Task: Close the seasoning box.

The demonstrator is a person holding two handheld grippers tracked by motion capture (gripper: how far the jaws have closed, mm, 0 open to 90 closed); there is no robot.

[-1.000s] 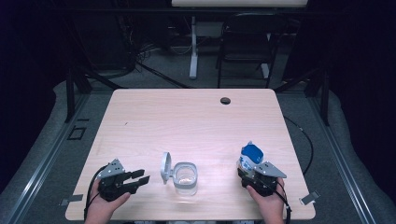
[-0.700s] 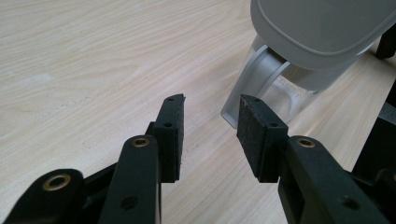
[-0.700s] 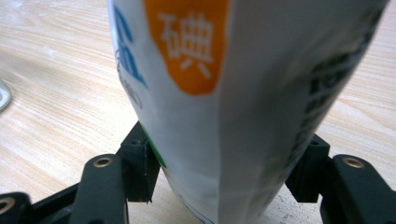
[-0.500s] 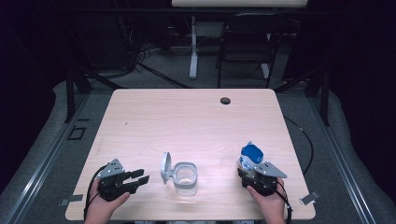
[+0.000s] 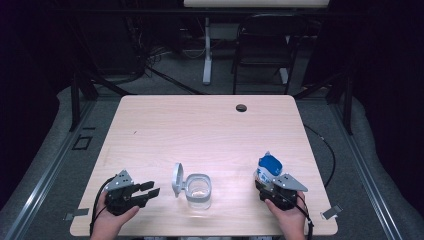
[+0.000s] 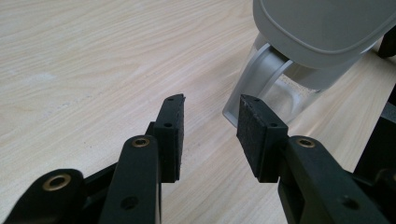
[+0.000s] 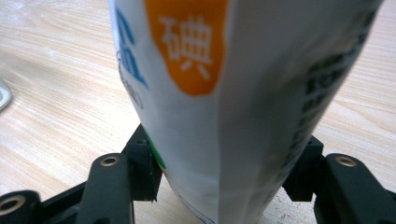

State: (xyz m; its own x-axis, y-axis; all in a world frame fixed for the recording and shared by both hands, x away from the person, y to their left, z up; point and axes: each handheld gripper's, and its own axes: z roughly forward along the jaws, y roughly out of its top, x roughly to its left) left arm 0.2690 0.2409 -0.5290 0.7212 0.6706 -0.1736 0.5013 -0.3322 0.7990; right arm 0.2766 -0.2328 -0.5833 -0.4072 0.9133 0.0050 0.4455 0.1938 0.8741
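Salt bag [image 5: 267,169] upright, between right tongs [image 5: 270,186], long axis vertical

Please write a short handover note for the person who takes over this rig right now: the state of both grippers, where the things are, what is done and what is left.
Left gripper: open, nothing between the pads, pointing at the container from its left, not touching.
Right gripper: around the bottom of the white and blue bag; its jaws have just been closing, and the pads look to be against the bag's sides.
Container: clear, near the front edge of the table, flip lid open and standing up.
Bag: upright at the front right of the table.
Done: lid opened, bag gripped.
Left: probably bring the bag to the container and pour; close the lid.
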